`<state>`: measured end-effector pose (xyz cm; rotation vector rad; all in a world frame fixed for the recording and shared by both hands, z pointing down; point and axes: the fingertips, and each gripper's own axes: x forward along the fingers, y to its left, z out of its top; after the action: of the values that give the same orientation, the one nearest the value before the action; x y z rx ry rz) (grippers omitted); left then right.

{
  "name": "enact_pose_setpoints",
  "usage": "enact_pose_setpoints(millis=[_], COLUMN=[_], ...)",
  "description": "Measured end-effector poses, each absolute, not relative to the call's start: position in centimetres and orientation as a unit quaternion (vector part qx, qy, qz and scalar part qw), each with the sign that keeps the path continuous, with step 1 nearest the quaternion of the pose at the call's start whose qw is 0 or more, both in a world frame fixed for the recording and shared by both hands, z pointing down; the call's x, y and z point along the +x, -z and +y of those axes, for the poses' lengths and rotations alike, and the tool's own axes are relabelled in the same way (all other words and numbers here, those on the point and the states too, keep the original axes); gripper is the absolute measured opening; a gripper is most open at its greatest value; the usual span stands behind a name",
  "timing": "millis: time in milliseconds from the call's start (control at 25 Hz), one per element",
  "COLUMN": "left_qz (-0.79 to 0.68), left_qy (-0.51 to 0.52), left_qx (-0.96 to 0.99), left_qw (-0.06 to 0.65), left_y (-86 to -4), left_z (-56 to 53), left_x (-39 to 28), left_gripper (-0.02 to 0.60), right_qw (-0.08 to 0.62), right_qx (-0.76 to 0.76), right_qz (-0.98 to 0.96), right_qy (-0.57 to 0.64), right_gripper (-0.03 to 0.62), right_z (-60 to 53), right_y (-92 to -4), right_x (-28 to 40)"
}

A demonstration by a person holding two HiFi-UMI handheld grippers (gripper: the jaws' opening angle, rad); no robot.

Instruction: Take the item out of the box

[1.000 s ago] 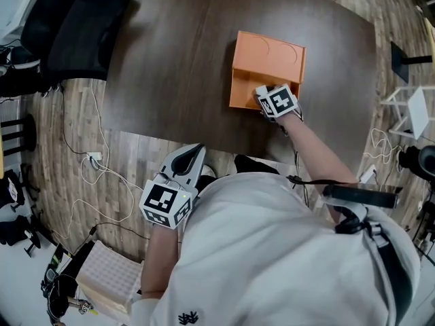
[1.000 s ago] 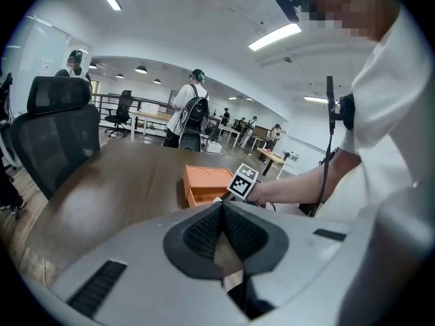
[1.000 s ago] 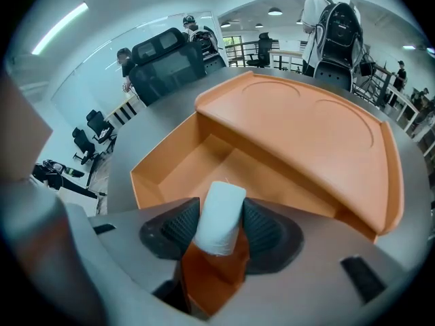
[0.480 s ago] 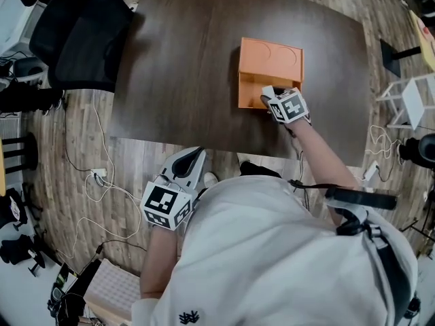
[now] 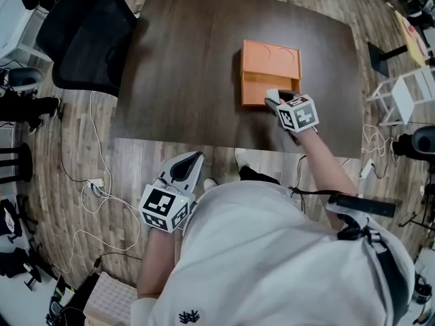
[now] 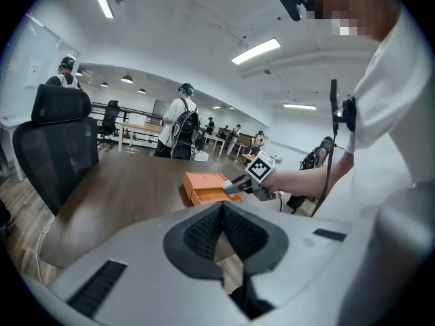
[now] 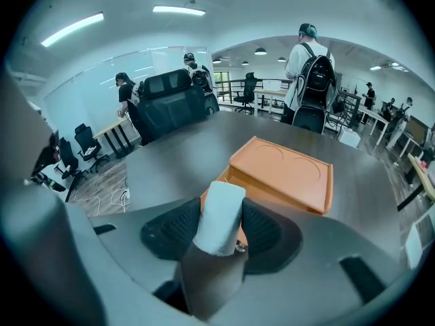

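Observation:
An orange box [image 5: 270, 58] lies on the dark wooden table [image 5: 183, 66], with its lid folded back behind the open tray. My right gripper [image 5: 274, 98] hovers at the tray's near right corner, shut on a white cylindrical item [image 7: 219, 209]. The item stands up between the ribbed black pads [image 7: 265, 229], above the box [image 7: 285, 172]. My left gripper [image 5: 192, 159] hangs off the table's near edge over the floor. Its jaws are together with nothing in them. From the left gripper view, the box [image 6: 207, 187] and the right gripper [image 6: 234, 185] show in the distance.
A black office chair [image 5: 88, 36] stands at the table's far left corner. Cables [image 5: 95, 178] trail over the wood floor on the left. White furniture [image 5: 408, 97] stands to the right. Several people stand in the room behind the table.
My right gripper has drawn back from the tray toward the near right with the white item in it. The left gripper has hardly moved.

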<state>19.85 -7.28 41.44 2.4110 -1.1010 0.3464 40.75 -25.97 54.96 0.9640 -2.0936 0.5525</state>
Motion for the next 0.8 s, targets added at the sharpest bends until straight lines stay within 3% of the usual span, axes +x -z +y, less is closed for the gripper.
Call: enact_pose_setpoints(millis=[800], left_qz=[-0.372], left_qy=[-0.111], left_qx=[0.897], left_qw=[0.209], left_y=[-40.2], left_z=[1.9], left_x=[15.8], left_gripper=[0.011], right_qw=[0.309], right_qx=[0.370], right_qz=[-0.849], right_qy=[-0.215], right_gripper=[0.186], right_z=[-10.1], right_y=[-47.6], right_x=[35.1])
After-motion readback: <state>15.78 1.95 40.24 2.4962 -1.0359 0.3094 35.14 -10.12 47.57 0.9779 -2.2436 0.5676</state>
